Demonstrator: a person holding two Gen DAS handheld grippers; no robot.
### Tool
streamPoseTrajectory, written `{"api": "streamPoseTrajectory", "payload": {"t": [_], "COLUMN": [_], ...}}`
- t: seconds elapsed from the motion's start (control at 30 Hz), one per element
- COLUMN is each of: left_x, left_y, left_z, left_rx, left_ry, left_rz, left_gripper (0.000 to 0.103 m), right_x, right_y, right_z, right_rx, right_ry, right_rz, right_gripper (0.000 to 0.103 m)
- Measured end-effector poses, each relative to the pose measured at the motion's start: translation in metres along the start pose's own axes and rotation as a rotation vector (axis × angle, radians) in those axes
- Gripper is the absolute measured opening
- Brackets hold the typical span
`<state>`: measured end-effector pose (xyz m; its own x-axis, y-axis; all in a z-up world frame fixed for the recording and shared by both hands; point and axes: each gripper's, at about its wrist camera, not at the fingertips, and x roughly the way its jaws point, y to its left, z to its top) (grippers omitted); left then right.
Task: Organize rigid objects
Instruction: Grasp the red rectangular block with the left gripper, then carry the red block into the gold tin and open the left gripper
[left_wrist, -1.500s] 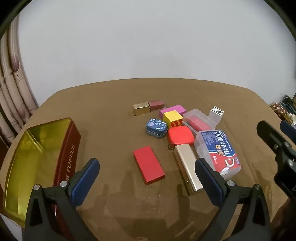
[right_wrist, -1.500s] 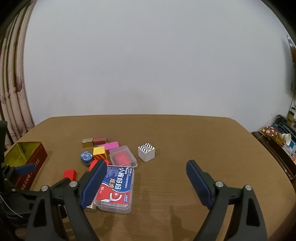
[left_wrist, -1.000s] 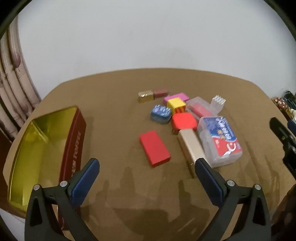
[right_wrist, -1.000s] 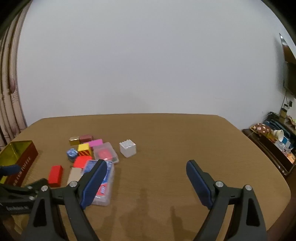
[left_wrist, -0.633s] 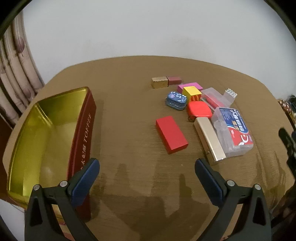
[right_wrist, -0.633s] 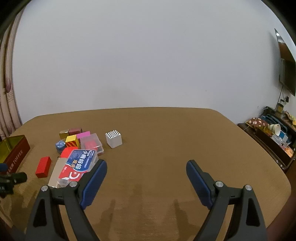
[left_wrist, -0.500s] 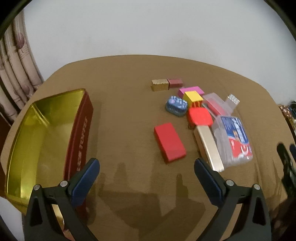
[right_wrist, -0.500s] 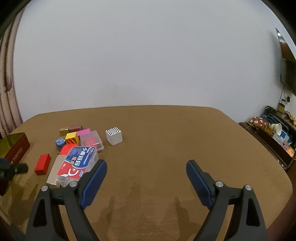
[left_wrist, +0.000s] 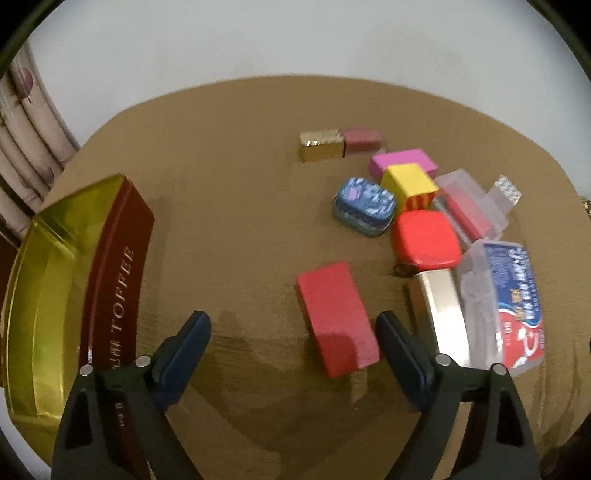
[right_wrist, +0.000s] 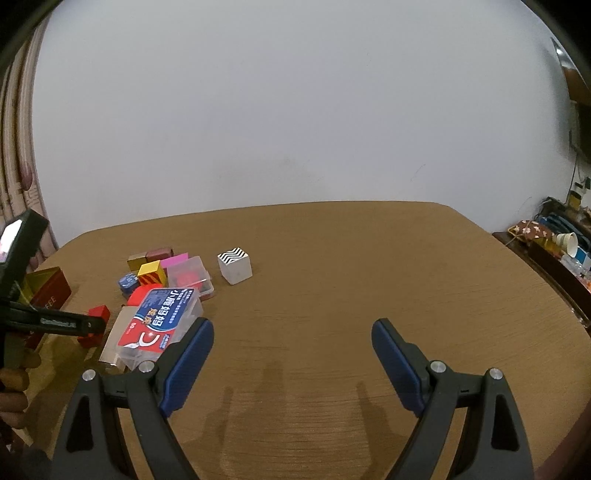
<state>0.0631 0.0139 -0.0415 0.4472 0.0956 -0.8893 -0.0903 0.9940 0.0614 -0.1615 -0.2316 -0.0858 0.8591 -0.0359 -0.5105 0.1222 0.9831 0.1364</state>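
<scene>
Plain white wall stands behind a brown wood-grain counter with rounded corners. Biggest on it is an open toffee tin, gold inside and dark red outside, at the left edge and well apart from the clutter of small boxes. It looks like thin sheet metal: stiff, light, likely to slide if nudged.

Next in size is a clear plastic box with a blue and red label, lying just beside a long gold case; both look hard and smooth, so probably slippery under rubber pads. A flat red block lies alone nearest the left claw, whose jaws have just been closing in but are still apart, with nothing pressed between them; the block's near end sits between the tips. It seems solid, light and rigid, best taken across its narrow width, on the long side faces.

Smaller still: a rounded red case, a blue patterned tin, a yellow cube and a zigzag cube.

The right claw hangs spread wide over bare counter, holding nothing.
</scene>
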Motion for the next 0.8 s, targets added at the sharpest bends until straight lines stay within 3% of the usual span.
{"api": "streamPoseTrajectory", "payload": {"t": [0.13,0.17,0.2,0.23,0.4,0.57,0.8], "left_x": [0.005,0.004,0.003,0.001,-0.004,-0.033,-0.104], "left_y": [0.004,0.004,0.003,-0.001,-0.009,-0.014,0.047], "left_z": [0.004,0.005,0.006,0.007,0.012,0.006,0.007], "left_rx": [-0.010,-0.004,0.006,0.019,0.062,0.063,0.012], "left_ry": [-0.001,-0.010,-0.018,-0.020,-0.017,-0.046,-0.122], "left_rz": [-0.046,-0.059,-0.069,-0.077,-0.086,-0.103,-0.071], "left_gripper": [0.068,0.056,0.036,0.026,0.026,0.026,0.026], "right_x": [0.003,0.004,0.005,0.006,0.007,0.008,0.009], "right_y": [-0.002,-0.003,-0.004,-0.005,-0.006,-0.008,-0.009], "right_z": [-0.001,-0.001,-0.001,-0.001,-0.002,-0.002,-0.002], "right_rx": [0.018,0.023,0.030,0.035,0.047,0.065,0.070], "right_ry": [0.008,0.013,0.018,0.022,0.025,0.032,0.040], "right_rz": [0.015,0.019,0.023,0.027,0.031,0.030,0.024], "right_gripper": [0.090,0.090,0.090,0.090,0.090,0.090,0.090]}}
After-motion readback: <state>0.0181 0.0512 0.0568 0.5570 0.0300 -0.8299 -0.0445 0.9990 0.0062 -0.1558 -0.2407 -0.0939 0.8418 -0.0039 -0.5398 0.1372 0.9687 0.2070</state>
